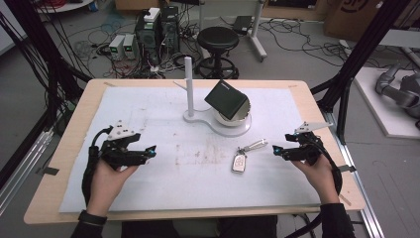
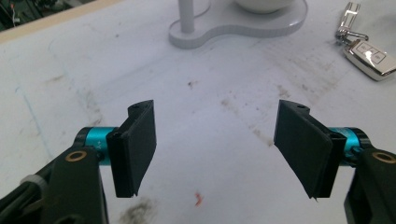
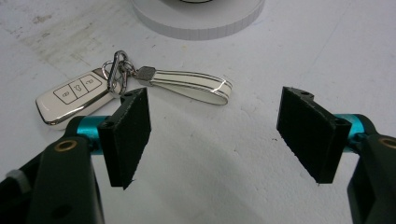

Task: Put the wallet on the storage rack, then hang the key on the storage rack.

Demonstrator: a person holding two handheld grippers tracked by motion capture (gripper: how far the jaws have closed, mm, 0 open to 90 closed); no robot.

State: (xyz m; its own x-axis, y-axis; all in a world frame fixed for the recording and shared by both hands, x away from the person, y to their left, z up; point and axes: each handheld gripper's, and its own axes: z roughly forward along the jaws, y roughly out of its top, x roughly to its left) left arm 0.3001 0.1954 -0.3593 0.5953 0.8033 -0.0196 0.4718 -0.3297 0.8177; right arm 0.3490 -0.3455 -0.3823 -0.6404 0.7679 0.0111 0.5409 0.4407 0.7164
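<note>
Here both claws gape, left claw (image 1: 151, 151) over bare mat (image 1: 163, 188), right claw (image 1: 277, 148) near key fob (image 1: 239, 162).

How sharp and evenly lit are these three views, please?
High view: soft, even light, slightly blurry overall. Left gripper view: the jaws crisp, car key a little soft. Right gripper view: glare glints on the key's chrome rim, strap sharp.

Matt, scuffed white sheet over a pale wood table

A glossy white car key (image 3: 70, 97) with bright metal trim, metal rings and a shiny-edged strap (image 3: 189, 86) is seen on the stained white mat (image 1: 148, 188); the table (image 1: 74, 124) edge looks like smooth wood, the stand (image 1: 218, 126) like matt white plastic.
</note>
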